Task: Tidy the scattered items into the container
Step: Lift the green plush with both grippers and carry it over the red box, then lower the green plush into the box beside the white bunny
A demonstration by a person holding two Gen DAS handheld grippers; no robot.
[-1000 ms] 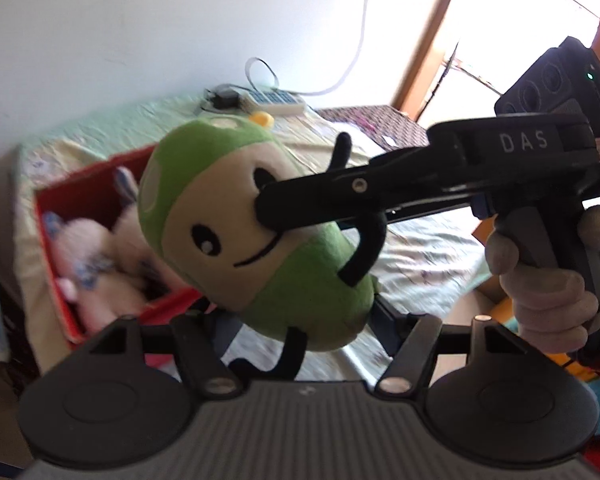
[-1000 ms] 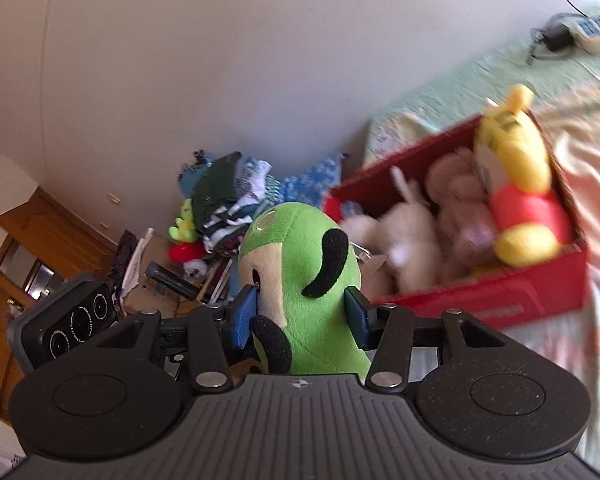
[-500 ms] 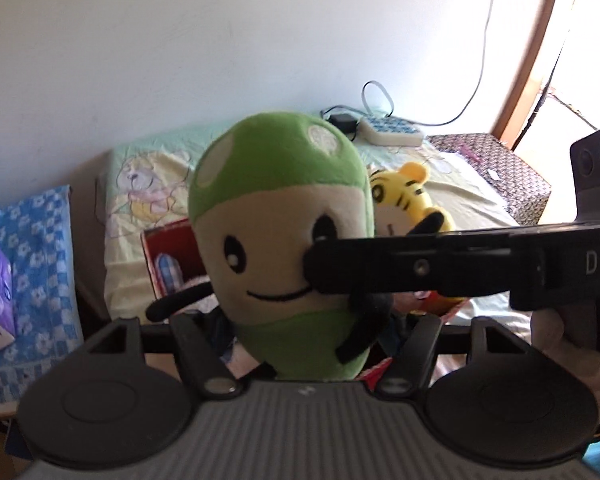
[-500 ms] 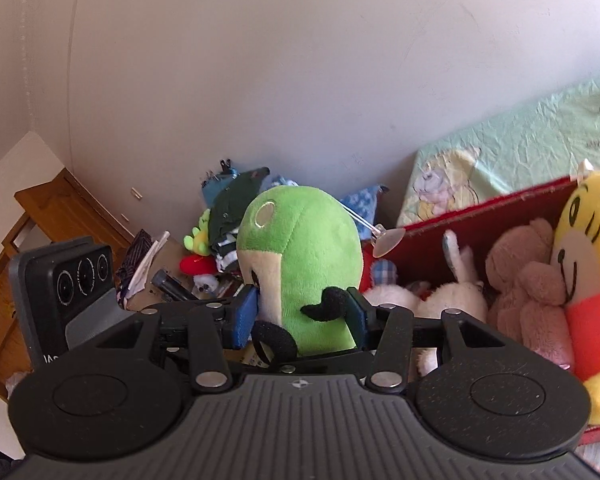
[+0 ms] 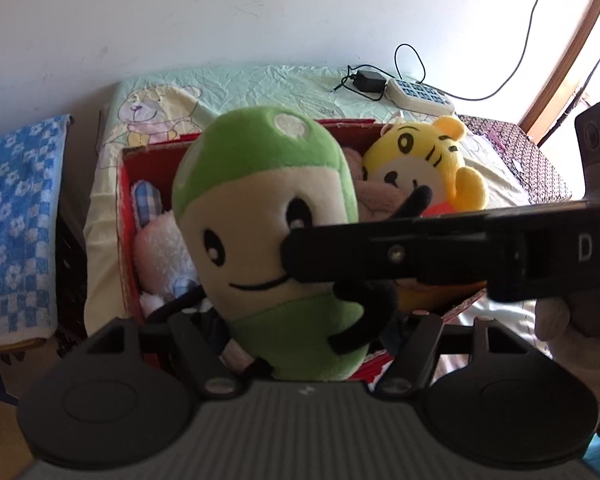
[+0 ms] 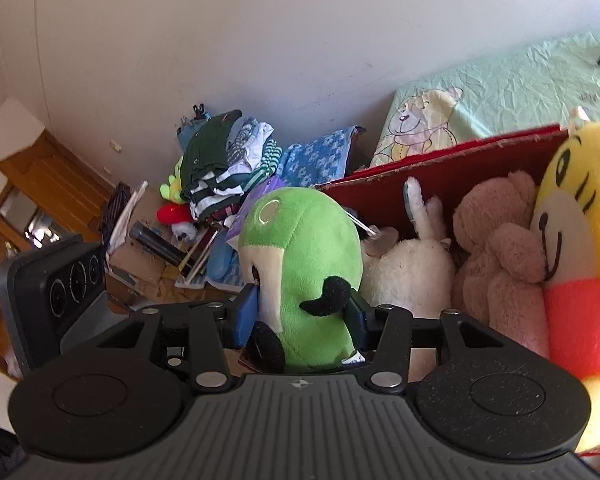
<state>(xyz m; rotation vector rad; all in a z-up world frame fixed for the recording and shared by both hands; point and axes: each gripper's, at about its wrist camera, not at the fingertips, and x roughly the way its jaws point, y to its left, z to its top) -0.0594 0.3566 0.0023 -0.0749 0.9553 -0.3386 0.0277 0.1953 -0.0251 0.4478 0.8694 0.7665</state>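
**Green plush held at the near edge of the red box**

Writing: white letters "DA" [image 5: 598,246] on the black body of the right gripper, cut off at the frame edge in the left wrist view. No other text can be read.

Green plush [image 5: 268,216]: green cap with pale spots, cream face, black stick limbs. It hangs upright over the near wall of the red box [image 5: 126,240], face toward the left camera.

Right gripper [image 6: 302,312]: blue pads pressed on both sides of the plush's lower body, jaws partly open and closed onto it. In the left wrist view one of its fingers [image 5: 340,252] crosses the plush's cheek from the right. A gloved hand [image 5: 572,328] holds its grip.

Left gripper [image 5: 304,332]: jaws have just been opening. The bottom of the plush sits between the two fingers; whether the pads still touch it cannot be told.

Inside the red box, behind the plush: white plush [image 6: 408,272], pink-brown bear [image 6: 500,256], yellow tiger plush [image 5: 424,164] at the right end.

Beyond the box: pale green sheet with a bear print [image 5: 148,116], and a power strip [image 5: 420,96] with charger.
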